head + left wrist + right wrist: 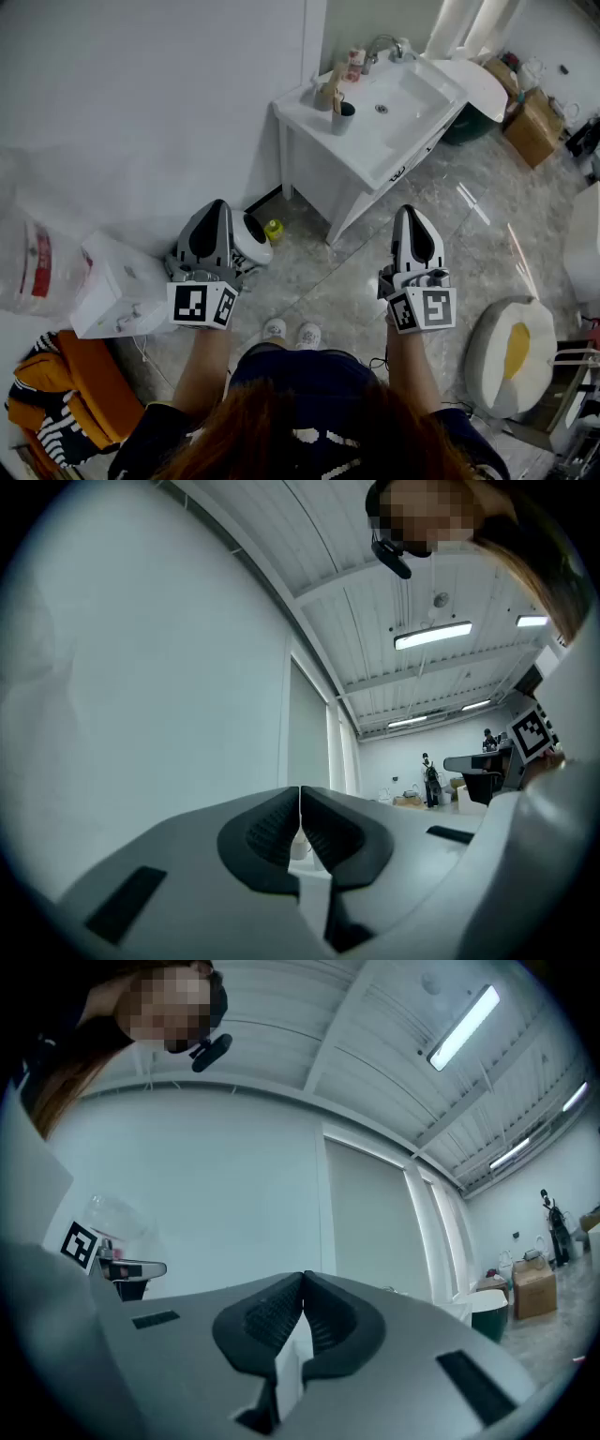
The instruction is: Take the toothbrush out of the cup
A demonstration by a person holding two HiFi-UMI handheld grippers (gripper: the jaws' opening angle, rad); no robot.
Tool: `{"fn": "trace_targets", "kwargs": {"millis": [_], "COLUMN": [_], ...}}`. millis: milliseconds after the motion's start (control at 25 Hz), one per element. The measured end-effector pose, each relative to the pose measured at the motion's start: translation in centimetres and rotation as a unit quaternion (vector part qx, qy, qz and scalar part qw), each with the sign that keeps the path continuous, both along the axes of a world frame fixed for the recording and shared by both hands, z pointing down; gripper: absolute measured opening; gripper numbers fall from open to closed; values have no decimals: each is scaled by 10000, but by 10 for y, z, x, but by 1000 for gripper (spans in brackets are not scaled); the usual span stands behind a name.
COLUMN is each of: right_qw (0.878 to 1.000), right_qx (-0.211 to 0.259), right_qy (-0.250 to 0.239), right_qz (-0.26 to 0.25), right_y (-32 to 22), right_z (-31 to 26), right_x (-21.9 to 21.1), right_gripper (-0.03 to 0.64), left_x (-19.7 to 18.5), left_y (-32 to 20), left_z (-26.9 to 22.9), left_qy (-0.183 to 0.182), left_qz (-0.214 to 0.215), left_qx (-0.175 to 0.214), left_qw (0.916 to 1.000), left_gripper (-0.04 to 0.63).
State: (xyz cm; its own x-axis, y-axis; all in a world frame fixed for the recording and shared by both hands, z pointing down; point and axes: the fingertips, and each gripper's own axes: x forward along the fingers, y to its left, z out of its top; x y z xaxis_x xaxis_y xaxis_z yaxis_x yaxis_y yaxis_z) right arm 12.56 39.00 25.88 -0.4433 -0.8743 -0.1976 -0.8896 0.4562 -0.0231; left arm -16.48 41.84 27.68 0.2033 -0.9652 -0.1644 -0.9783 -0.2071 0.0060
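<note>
A dark cup (343, 118) stands on the left rim of a white washbasin (398, 127) well ahead of me, with a toothbrush (337, 99) upright in it. My left gripper (217, 208) and right gripper (410, 212) hang side by side near my body, far short of the basin. Both are shut with nothing between their pads. In the left gripper view the left gripper (300, 803) points slightly upward at a bare wall. The right gripper (303, 1288) does the same in the right gripper view. Neither gripper view shows the cup.
A white wall runs along the left. A white box (117, 286), a clear jug (33, 267) and orange cloth (80, 394) lie at the lower left. A round white device (251, 239) sits by the basin's legs. A cardboard box (532, 127) and a white-and-yellow cushion (511, 352) are on the right.
</note>
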Motion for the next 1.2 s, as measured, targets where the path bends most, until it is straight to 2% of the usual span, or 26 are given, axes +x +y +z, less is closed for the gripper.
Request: {"fn": "trace_targets", "kwargs": {"millis": [200, 400, 680, 920, 1200], "right_qw": [9999, 9982, 9985, 9986, 9990], "right_qx": [61, 34, -56, 38, 62], "right_qy": [-1, -527, -483, -498, -433], "right_qz": [-93, -269, -266, -199, 108], "right_y": [-7, -14, -44, -97, -198], "right_z": [-5, -12, -4, -7, -5], "right_x": [7, 23, 18, 0, -38], "right_gripper": [14, 15, 15, 15, 15], "left_x": [15, 25, 16, 7, -23], "left_y": [-11, -15, -44, -107, -230], "left_z": [-6, -8, -1, 3, 10], "left_qy": [-34, -126, -138, -115, -15], "left_qz": [-12, -13, -50, 194, 627], "left_qx": [88, 48, -19, 19, 3], "left_qw": [10000, 9999, 9999, 9997, 9980], "left_gripper": [23, 25, 23, 24, 23]}}
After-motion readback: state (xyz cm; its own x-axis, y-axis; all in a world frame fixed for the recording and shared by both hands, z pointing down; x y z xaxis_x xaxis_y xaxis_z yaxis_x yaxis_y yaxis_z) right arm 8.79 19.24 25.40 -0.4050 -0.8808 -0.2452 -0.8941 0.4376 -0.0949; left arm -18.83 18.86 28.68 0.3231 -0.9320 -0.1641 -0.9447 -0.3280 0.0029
